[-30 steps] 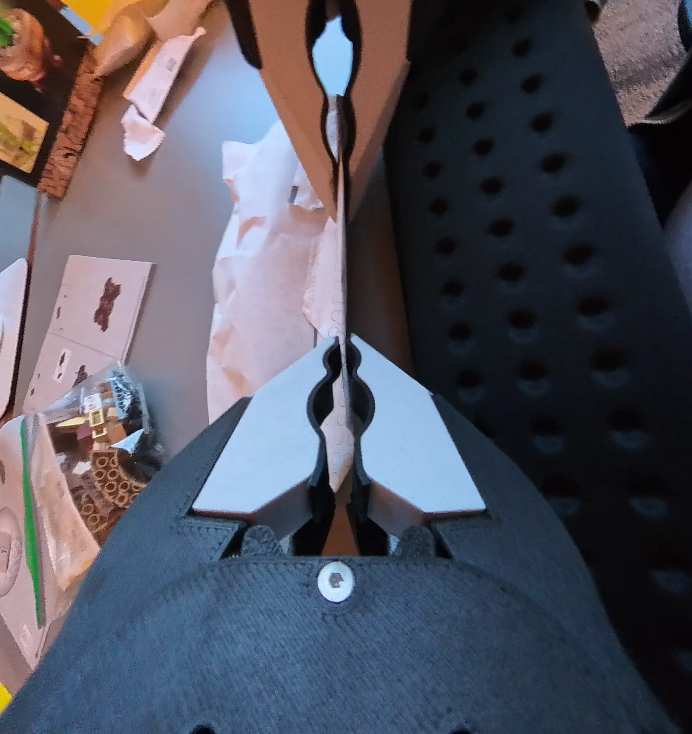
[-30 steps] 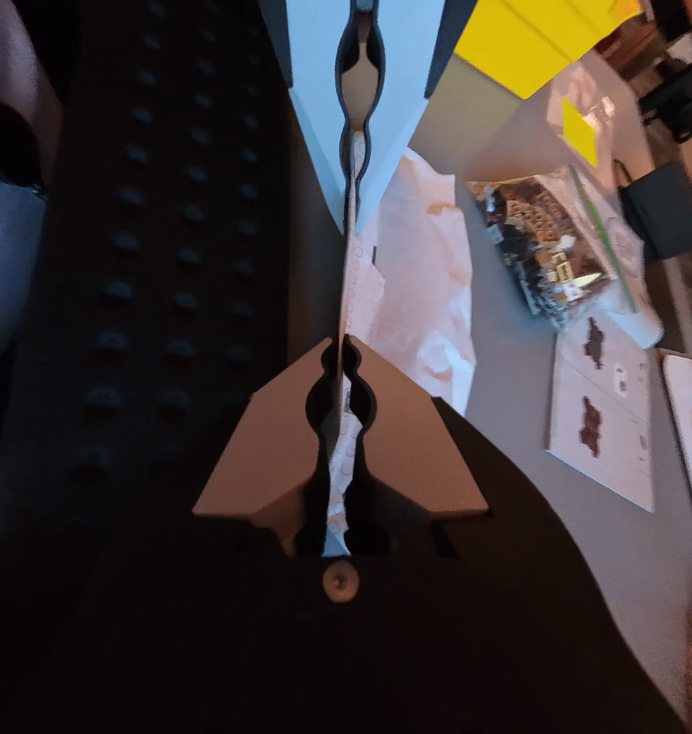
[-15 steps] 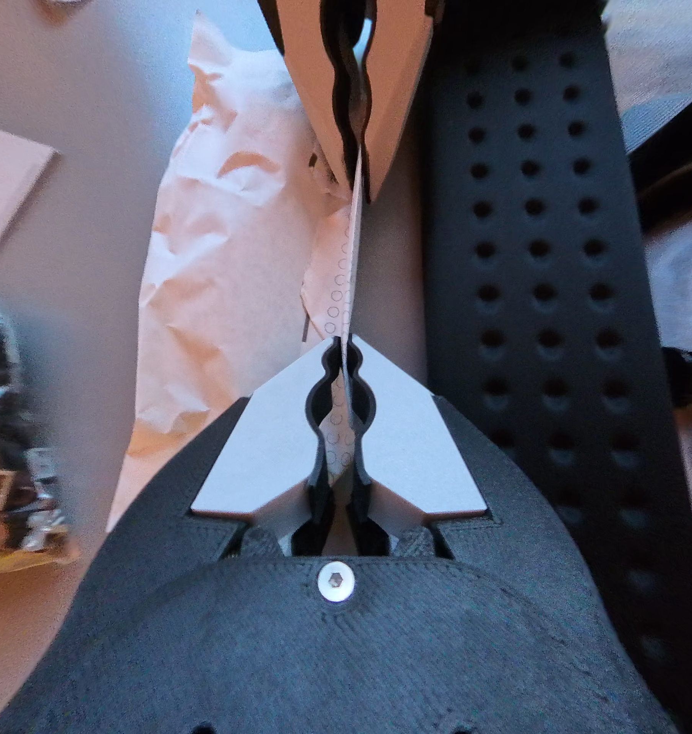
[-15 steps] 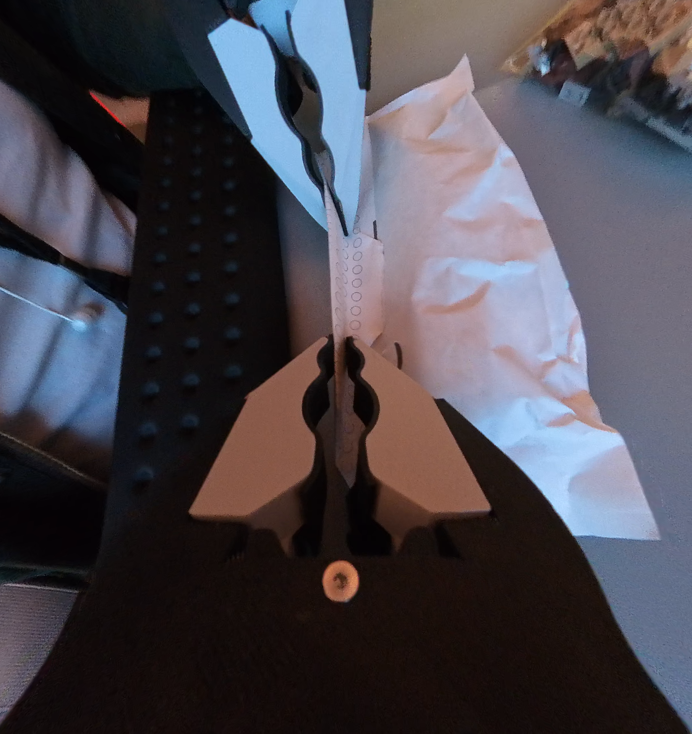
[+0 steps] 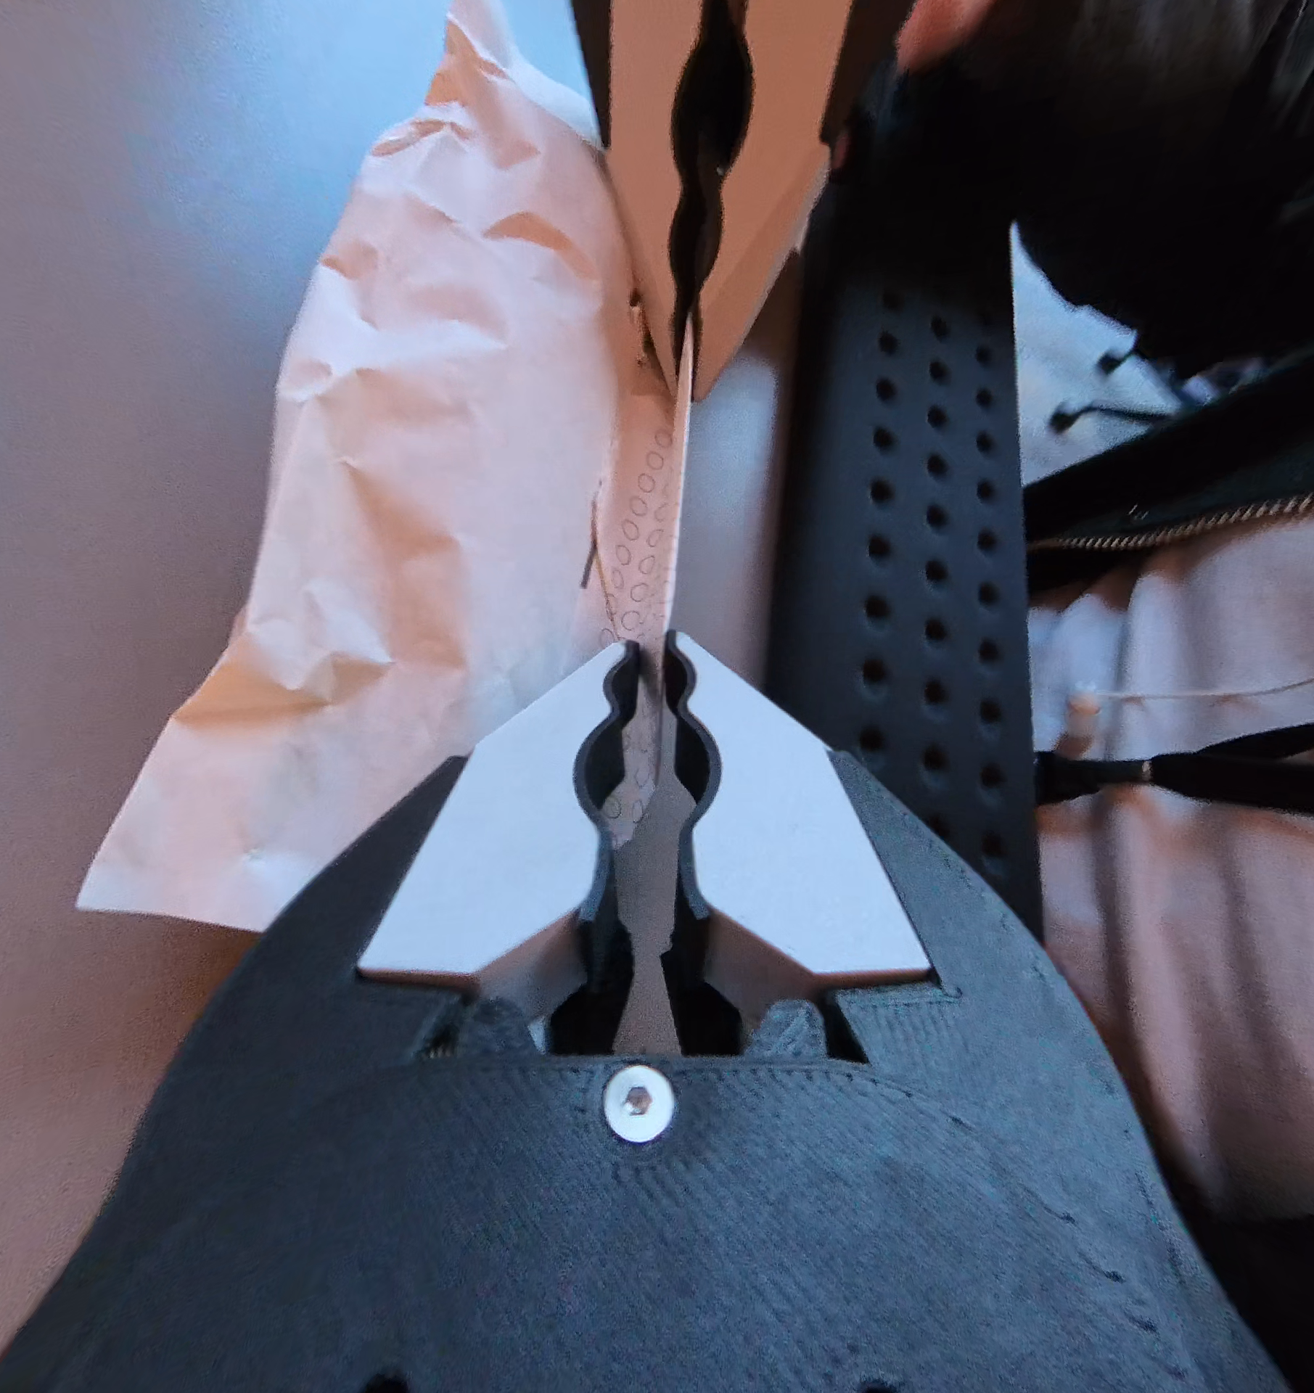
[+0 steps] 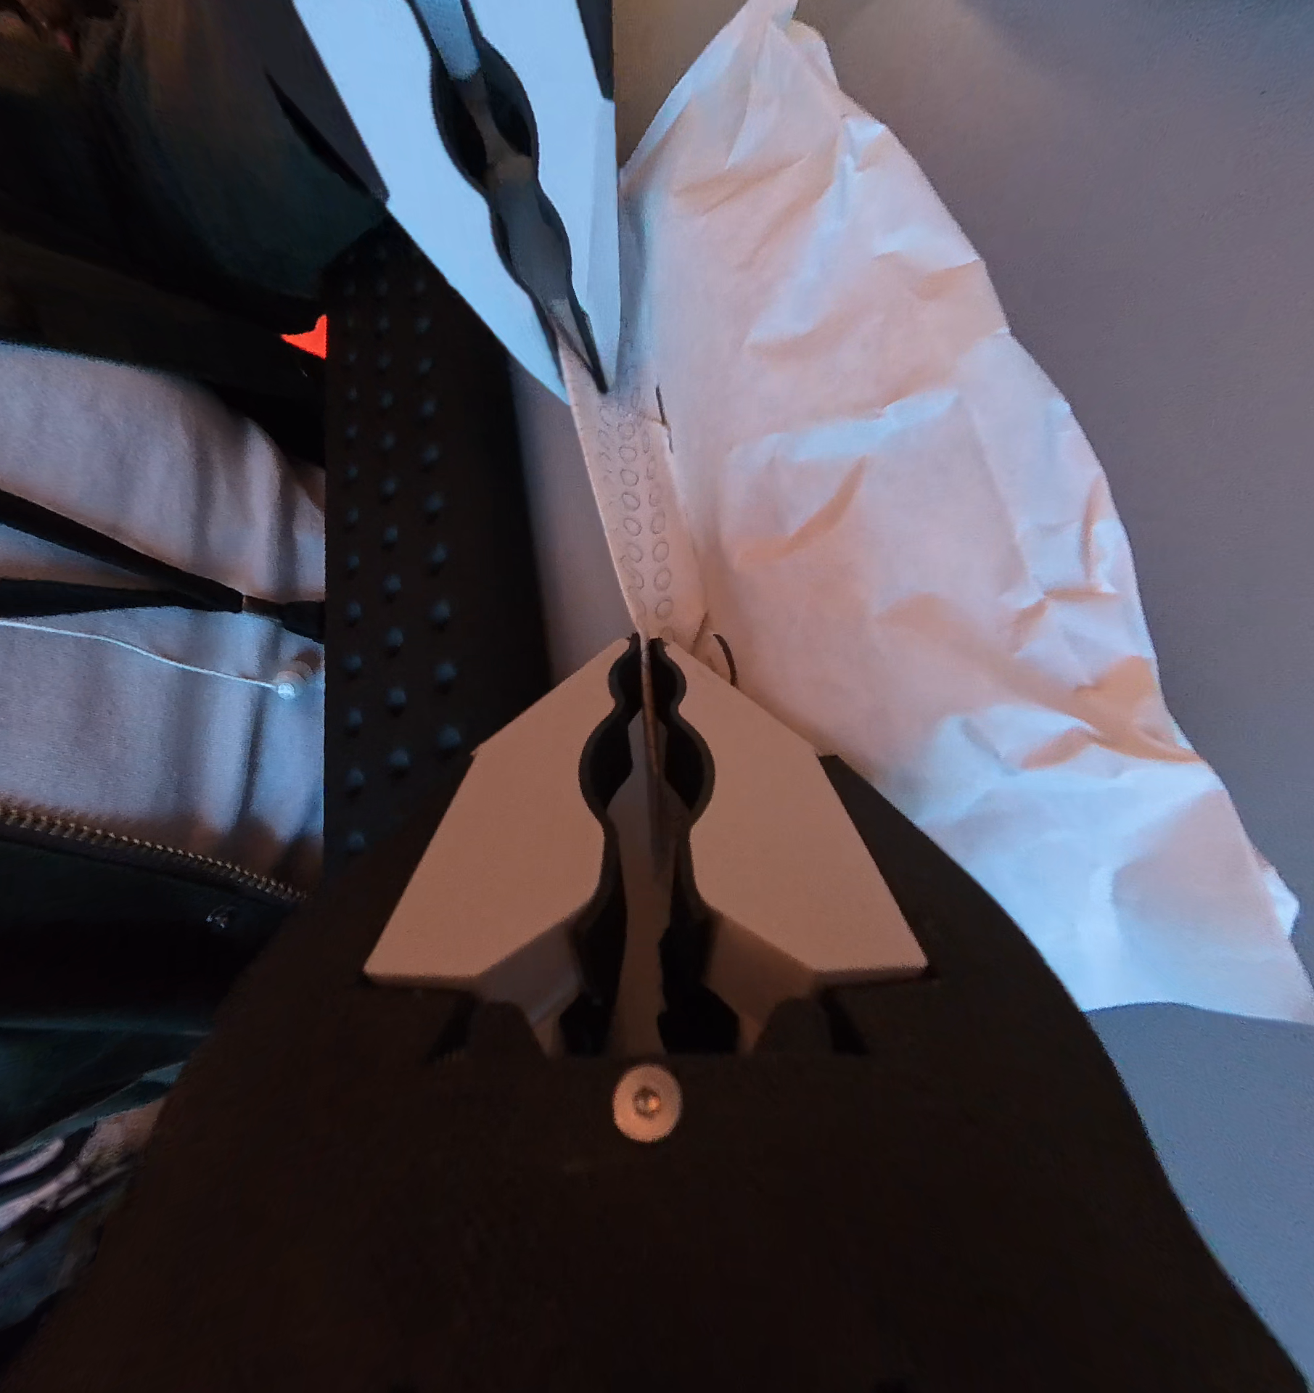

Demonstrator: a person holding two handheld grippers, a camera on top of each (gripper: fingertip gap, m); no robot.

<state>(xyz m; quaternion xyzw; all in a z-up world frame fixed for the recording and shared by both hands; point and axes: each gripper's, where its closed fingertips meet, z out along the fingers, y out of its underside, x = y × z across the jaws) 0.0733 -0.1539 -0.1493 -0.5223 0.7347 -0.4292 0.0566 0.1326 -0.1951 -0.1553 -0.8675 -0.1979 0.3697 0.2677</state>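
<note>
While both claws, left claw and right claw, pinch white paper bag, grey table beneath, black perforated strip alongside

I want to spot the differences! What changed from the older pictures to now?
Both views closed in on the white paper bag: the bag of bricks, booklet and yellow sheet slid out of sight. The left gripper and right gripper stayed shut on the bag's circle-printed edge, stretched between them, beside the black perforated strip.

No legible text, numbers or brand marks in either view. Only printed marking — rows of small circles on the white paper bag's edge strip — a pattern, not lettering.
</note>
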